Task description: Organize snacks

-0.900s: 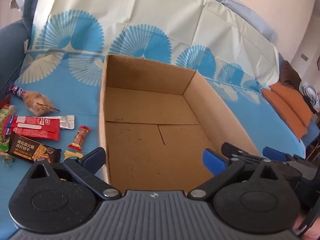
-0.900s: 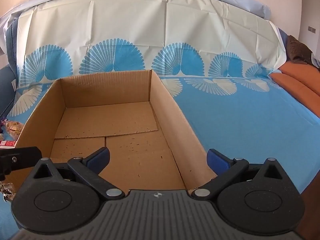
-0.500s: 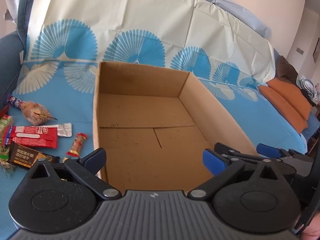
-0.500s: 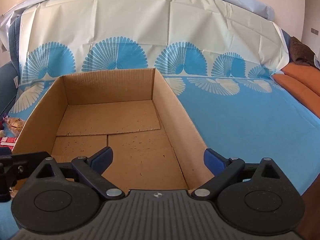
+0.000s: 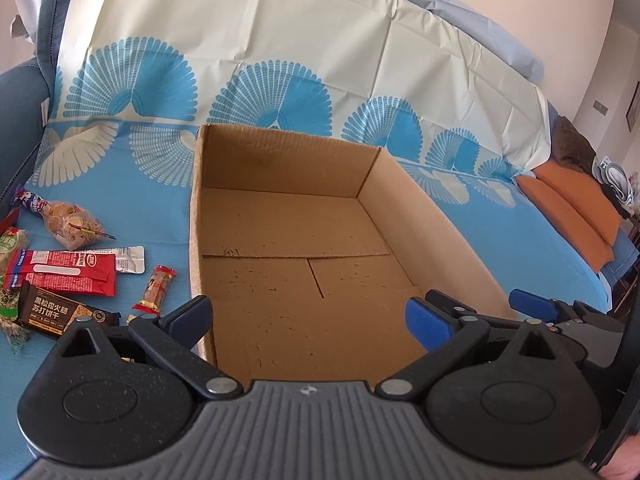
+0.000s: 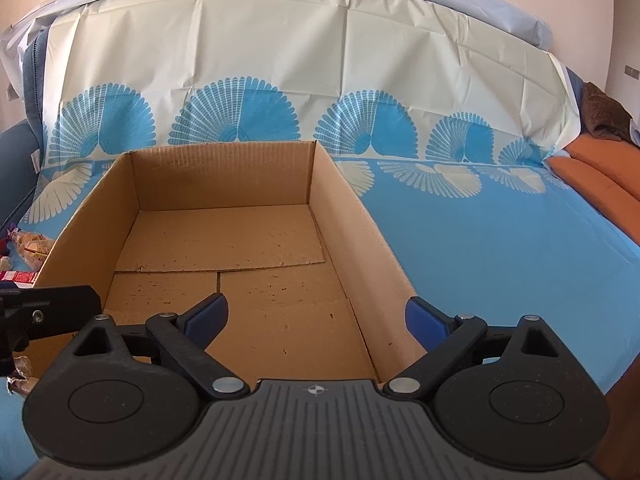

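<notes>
Cardboard box [image 5: 304, 248], open-topped, bare inside; stands on a sofa seat draped with a blue and cream fan-print cover [image 5: 280, 40].

Snacks, loose, on the cover to the left of the box, none inside it:
- red packet [image 5: 60, 272], flat, lying on a silver packet beneath it
- dark brown biscuit bar [image 5: 60, 312], just in front of the red packet
- small red-ended candy stick [image 5: 156, 288], nearest the box's left wall, apart from it
- clear bag of pale biscuits [image 5: 68, 220], furthest back
- green packets at the far left edge, partly cut off

Left gripper [image 5: 308, 316]: fingers spread to their widest, nothing between them; aimed down over the box's near left corner.

Right gripper [image 6: 316, 320]: fingers spread wide, nothing held; aimed down into the box over its near right side.

Change against the earlier views: slight. Both views have drifted a little, the box's back wall sitting lower in frame and the snack pile shifted a touch rightward in the left view. No snack has moved; fingers as wide as before.

Meaning for the task: sorting not yet begun. By judgement, the left gripper is the closer one to the pile, and the candy stick is its nearest pick.
</notes>
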`<state>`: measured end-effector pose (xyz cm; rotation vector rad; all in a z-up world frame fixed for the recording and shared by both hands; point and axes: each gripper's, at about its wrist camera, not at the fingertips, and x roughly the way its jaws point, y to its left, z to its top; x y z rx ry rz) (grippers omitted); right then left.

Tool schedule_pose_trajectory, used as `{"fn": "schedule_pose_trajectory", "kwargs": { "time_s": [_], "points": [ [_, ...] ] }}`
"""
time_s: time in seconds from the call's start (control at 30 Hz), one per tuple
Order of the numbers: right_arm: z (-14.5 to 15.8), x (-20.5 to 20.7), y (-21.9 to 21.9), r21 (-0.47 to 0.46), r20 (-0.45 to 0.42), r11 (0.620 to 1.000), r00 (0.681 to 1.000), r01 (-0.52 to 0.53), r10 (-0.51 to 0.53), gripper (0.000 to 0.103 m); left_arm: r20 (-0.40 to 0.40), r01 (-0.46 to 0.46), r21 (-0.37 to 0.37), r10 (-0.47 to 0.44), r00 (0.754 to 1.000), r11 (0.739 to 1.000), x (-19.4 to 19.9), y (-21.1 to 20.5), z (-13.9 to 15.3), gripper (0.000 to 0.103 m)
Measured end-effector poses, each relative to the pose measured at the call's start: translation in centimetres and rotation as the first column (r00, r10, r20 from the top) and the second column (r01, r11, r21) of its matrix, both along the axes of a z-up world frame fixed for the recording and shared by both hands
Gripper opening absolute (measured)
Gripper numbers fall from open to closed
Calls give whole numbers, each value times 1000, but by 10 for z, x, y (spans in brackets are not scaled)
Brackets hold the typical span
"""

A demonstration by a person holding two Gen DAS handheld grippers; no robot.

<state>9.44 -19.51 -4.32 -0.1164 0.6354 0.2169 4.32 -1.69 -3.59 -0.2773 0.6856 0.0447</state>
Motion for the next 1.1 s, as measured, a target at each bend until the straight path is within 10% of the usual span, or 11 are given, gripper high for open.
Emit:
{"fn": "schedule_pose_trajectory", "kwargs": {
  "time_s": [0.7,1.1],
  "points": [
    [0,-1,0,6,20,1000,1000,-7,7,90,7,8,-5,-7,1000,1000,-1,-1,4,102],
    [4,-10,7,53,78,999,997,-1,-3,61,84,38,17,-39,996,999,-19,12,20,86]
  ]
}}
